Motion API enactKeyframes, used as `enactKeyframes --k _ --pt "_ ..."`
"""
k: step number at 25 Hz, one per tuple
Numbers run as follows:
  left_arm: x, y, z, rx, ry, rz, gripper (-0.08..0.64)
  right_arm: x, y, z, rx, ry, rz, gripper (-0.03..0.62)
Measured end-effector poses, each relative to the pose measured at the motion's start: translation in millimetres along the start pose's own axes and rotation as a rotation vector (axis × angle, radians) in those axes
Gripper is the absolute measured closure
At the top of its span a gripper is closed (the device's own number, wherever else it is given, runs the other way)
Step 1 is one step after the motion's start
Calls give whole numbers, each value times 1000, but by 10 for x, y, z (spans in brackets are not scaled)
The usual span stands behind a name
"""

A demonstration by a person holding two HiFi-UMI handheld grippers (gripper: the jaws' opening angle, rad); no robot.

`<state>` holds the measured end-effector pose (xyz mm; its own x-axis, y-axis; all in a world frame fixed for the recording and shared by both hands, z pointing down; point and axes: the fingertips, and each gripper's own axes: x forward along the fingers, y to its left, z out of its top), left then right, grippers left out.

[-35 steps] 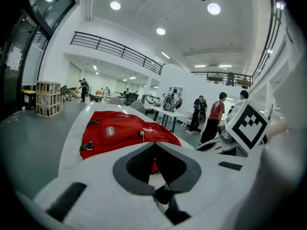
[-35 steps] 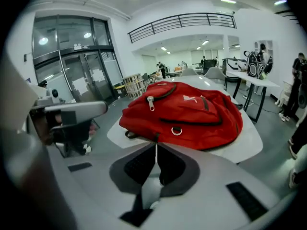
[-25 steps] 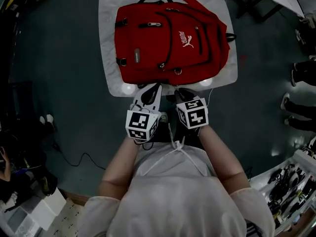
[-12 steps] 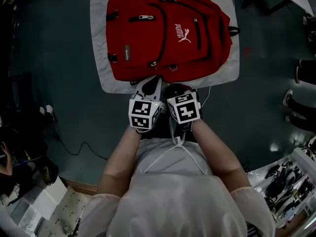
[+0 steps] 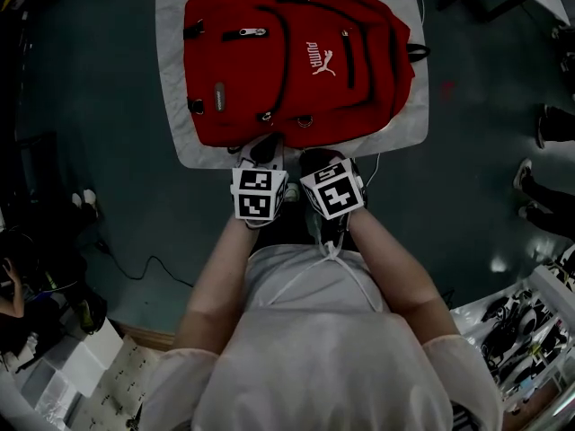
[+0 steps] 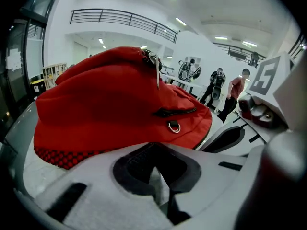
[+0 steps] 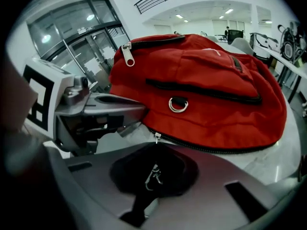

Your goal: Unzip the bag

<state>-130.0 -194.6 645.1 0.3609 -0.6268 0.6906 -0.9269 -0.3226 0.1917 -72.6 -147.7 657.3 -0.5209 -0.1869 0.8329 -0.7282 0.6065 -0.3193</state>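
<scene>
A red backpack (image 5: 296, 61) lies flat on a white-covered table (image 5: 175, 79). It fills the left gripper view (image 6: 120, 95) and the right gripper view (image 7: 206, 80). Both grippers sit side by side at its near edge. My right gripper (image 5: 316, 162) is shut on the metal zipper pull (image 7: 152, 174), which hangs from the slider (image 7: 155, 137) on the bag's lower zipper. My left gripper (image 5: 260, 155) is shut just short of the bag's edge, and I make out nothing held in it (image 6: 158, 178). A metal ring (image 7: 178, 104) hangs on the bag's near face.
The table is narrow, with dark floor on both sides. People's legs (image 5: 550, 124) stand at the right. A bin of tools (image 5: 530, 330) sits at lower right. A cable (image 5: 135, 268) and boxes (image 5: 72, 375) lie at lower left.
Both grippers have moved forward to the backpack's near edge and drawn closer together. The bag now sits higher in the head view.
</scene>
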Motion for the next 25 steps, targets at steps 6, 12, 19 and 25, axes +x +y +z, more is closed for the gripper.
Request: enactKeyframes --k 6,12,19,25 --pt "7 19 -15 18 12 28 540 -85 -143 -58 -47 30 10 565" --pt "14 26 14 27 -12 64 540 -197 -333 -155 -66 55 0 565" --pt "12 30 -5 31 0 88 540 -351 -617 -247 -60 72 -27 565" --pt "8 24 -28 28 6 107 540 -479 -849 -332 -64 90 -60 565"
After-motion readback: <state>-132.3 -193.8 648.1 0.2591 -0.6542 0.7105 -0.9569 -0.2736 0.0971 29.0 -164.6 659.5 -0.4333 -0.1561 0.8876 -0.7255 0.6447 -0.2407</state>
